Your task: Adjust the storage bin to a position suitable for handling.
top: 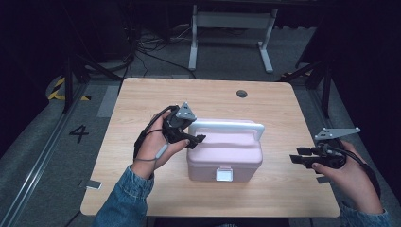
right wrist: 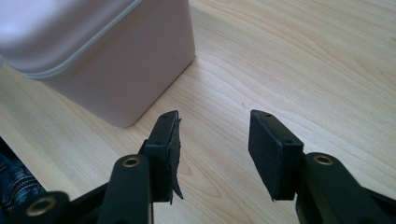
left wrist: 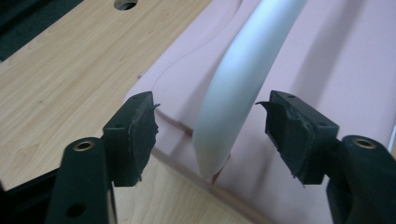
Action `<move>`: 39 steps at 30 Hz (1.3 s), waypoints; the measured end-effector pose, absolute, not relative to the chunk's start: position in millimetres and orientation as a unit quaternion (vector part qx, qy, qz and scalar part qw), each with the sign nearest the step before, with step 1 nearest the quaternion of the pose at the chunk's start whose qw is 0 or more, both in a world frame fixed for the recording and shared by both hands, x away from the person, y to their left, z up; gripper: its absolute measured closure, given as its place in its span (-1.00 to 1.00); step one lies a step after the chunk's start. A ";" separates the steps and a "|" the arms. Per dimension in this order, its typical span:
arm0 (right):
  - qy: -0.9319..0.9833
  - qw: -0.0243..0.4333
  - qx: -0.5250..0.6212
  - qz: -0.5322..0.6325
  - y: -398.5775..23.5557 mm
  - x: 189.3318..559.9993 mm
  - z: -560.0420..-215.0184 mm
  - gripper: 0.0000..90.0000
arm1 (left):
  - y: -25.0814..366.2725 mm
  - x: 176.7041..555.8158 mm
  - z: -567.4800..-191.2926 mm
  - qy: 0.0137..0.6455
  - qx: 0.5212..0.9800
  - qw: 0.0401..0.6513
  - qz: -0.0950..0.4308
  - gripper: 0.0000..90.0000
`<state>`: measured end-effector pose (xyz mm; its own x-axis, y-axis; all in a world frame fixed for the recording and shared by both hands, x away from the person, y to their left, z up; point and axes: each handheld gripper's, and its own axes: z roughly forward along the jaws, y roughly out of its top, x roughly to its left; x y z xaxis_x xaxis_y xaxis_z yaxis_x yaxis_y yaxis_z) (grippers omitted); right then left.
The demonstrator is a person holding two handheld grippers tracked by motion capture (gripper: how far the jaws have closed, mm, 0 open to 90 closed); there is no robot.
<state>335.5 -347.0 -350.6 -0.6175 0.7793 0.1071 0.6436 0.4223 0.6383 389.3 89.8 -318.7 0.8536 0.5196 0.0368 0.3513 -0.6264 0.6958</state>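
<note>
Filling mid-frame, the counter (top: 142, 104) carries a pink box (top: 224, 158) at centre. Its white handle (left wrist: 243, 84) sits between the wide left claw (left wrist: 210, 135); right claw (right wrist: 215, 147), wide, hovers lower right.

We see a light wooden table (top: 142, 99) with a pale pink plastic box (top: 224, 161) near its middle, white latch (top: 224, 174) on the near face and white handle (top: 227, 126) across the lid. The left gripper (top: 197, 139), held in a denim-sleeved hand (top: 153, 149), reaches the box's left end by the handle. The right gripper (top: 300, 156) hovers well right of the box, jaws pointing left.
</note>
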 end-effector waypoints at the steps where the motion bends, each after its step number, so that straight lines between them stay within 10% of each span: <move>1: 0.837 0.101 0.426 0.329 -347.3 335.2 -350.6 0.22 | 89.8 389.3 -318.7 0.244 0.894 0.357 0.118 -0.19; 17: 0.838 0.099 0.427 0.326 -347.0 334.6 -353.6 0.21 | 77.5 386.0 -311.0 0.217 0.893 0.359 0.162 0.66; 39: 0.836 0.109 0.423 0.332 -348.9 334.1 -349.7 0.20 | 87.5 405.6 -289.1 0.260 0.879 0.390 0.089 0.60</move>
